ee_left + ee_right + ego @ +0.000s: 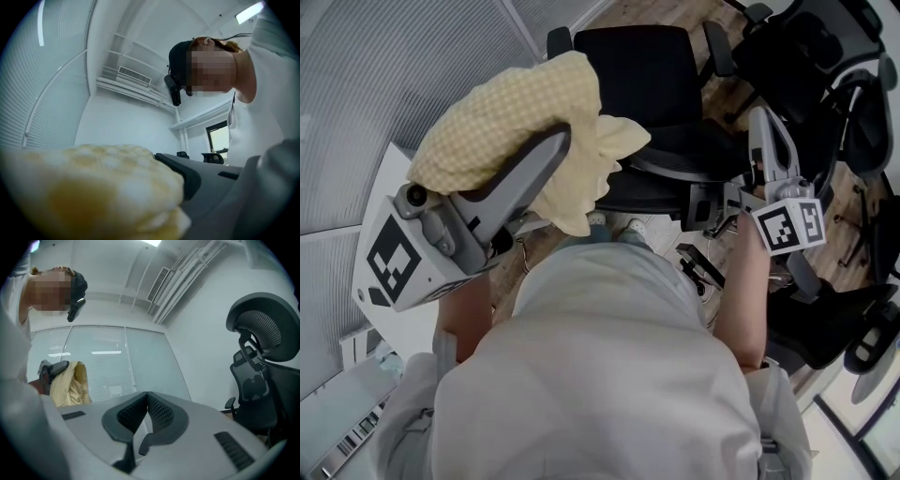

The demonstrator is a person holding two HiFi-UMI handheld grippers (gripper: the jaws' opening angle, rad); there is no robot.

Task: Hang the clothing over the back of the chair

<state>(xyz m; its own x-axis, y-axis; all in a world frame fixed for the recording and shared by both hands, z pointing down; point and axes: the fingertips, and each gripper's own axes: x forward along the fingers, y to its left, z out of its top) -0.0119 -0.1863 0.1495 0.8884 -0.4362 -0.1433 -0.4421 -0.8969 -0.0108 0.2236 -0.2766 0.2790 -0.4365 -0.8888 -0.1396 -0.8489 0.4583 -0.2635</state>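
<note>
- Two grippers show, one in each of the person's hands, and each carries one cube with square markers.
- There is one piece of clothing (517,114). It is a pale yellow fabric with a fine check weave, bunched into a soft, rumpled heap with a loose fold hanging below it.
- The left gripper (551,142) has its jaws clamped on the clothing. In the left gripper view the yellow fabric fills the space beside the one dark jaw pad that shows.
- The clothing is held up in the air to the left of the black chair (634,73), on the person's side of it. Its hanging fold overlaps the chair's left edge in the head view, and whether it touches the chair cannot be told.
- The right gripper (147,397) has its jaws together, tips meeting, with nothing between them. It is to the right of the black chair.
- One black chair with two armrests stands straight in front of the person.
- More black chairs crowd the floor to its right. They look like two or three, but they overlap too much to count surely.
- In the right gripper view one chair (262,336) shows a mesh headrest.
- Two light shoes (615,225) show on the wooden floor just beside the black chair.
</note>
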